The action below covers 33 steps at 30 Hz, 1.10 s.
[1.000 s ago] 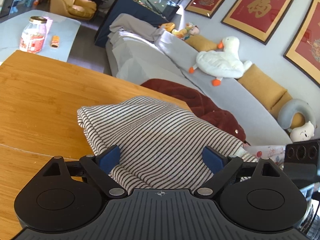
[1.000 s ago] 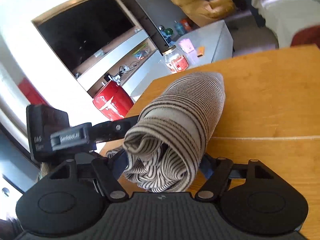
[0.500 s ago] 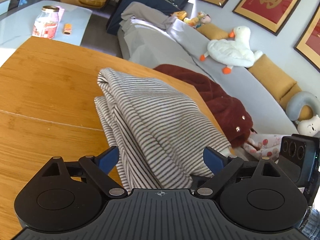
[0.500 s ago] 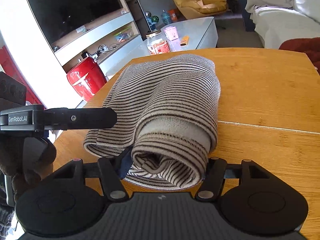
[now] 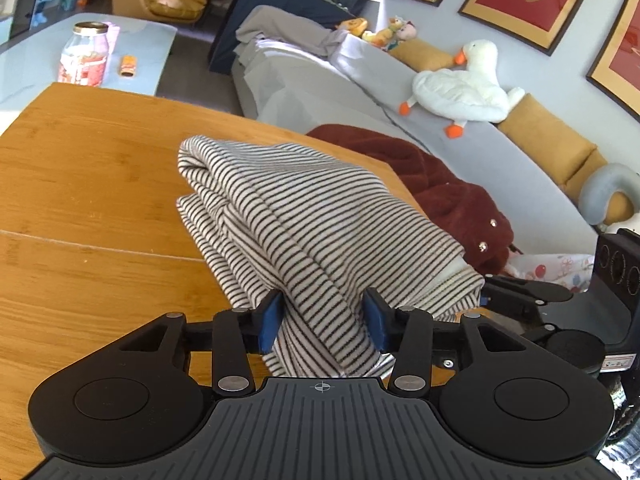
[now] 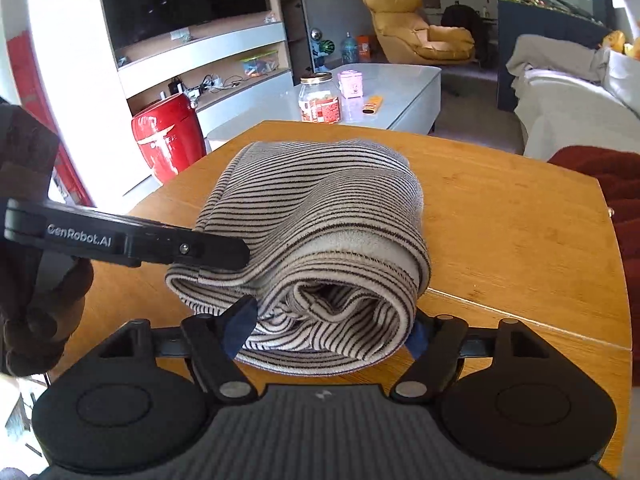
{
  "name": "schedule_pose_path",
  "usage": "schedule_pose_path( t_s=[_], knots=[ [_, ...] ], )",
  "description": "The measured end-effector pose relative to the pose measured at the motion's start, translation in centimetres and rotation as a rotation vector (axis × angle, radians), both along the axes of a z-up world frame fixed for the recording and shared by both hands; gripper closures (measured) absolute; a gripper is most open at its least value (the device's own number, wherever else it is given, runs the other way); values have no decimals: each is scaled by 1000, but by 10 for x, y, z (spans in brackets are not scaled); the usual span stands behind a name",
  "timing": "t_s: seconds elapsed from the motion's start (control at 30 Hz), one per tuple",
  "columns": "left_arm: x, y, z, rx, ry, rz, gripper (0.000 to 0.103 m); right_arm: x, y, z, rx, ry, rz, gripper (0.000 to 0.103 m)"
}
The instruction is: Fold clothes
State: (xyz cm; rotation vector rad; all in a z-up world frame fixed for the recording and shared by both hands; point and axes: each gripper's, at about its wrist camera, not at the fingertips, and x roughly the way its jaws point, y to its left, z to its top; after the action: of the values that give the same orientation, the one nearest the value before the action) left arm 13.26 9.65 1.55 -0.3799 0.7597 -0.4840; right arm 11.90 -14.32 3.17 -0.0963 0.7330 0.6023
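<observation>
A black-and-white striped garment lies folded in a thick bundle on the wooden table. My left gripper is shut on its near edge, blue pads pressing a fold of cloth. In the right wrist view the same garment shows as a rolled bundle; my right gripper stands around its near end, jaws apart and touching the cloth on both sides. The left gripper's finger reaches onto the bundle from the left there. The right gripper's body shows at the right in the left wrist view.
A dark red garment lies on the grey sofa past the table's right edge, with a white goose toy. A glass table holds a jar. A red drum stool stands at left.
The left gripper's jaws closed from wide open onto the garment's near edge. The bundle settled down onto the table, and the right wrist view swung to look along it.
</observation>
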Motion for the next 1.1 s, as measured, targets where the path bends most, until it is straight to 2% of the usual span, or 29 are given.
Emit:
schedule_pose_path(
  t_s=[0.1,0.17,0.2,0.23,0.3,0.37,0.43,0.47,0.53,0.6,0.7,0.77,0.8,0.87,0.9,0.93,1.0,1.1],
  knots=[
    [-1,7,0,1,-3,19,53,-14,-2,11,-56,-81,48,26],
    [-2,10,-1,-1,-3,25,53,-17,-10,24,14,-108,51,26],
    [-2,11,-2,-5,0,26,52,-18,-14,31,51,-121,51,32],
    [-2,11,-3,-9,2,27,52,-19,-18,37,89,-133,52,45],
    [-2,13,-5,-17,8,28,51,-13,-26,47,207,-108,25,53],
    [-1,14,-7,-25,13,30,51,2,-29,43,288,-50,3,55],
    [-2,15,-4,-22,17,29,49,16,-20,25,251,21,-9,56],
    [-3,15,-2,-20,19,29,49,19,-12,15,185,39,-14,56],
    [-7,14,12,13,-20,49,50,9,1,9,87,-37,11,51],
    [-10,12,33,39,-98,75,51,-1,13,10,8,-89,27,50],
    [-3,5,60,-4,-186,51,51,-10,28,8,-76,-150,38,48],
    [12,-7,64,-34,-189,-8,49,-10,30,9,-82,-159,49,48],
    [21,-12,61,-25,-171,-24,49,-10,31,10,-84,-163,55,48],
    [38,-21,44,41,-106,-15,53,-10,32,12,-88,-172,66,46],
    [45,-23,34,66,-70,-12,56,-6,27,15,-62,-153,74,41],
    [47,-23,27,76,-56,-14,58,0,16,20,-11,-119,82,29],
    [45,-22,25,86,-72,-28,58,14,-10,31,118,-55,61,12],
    [43,-21,24,97,-76,-34,58,43,-46,42,283,4,-34,8]
  ],
)
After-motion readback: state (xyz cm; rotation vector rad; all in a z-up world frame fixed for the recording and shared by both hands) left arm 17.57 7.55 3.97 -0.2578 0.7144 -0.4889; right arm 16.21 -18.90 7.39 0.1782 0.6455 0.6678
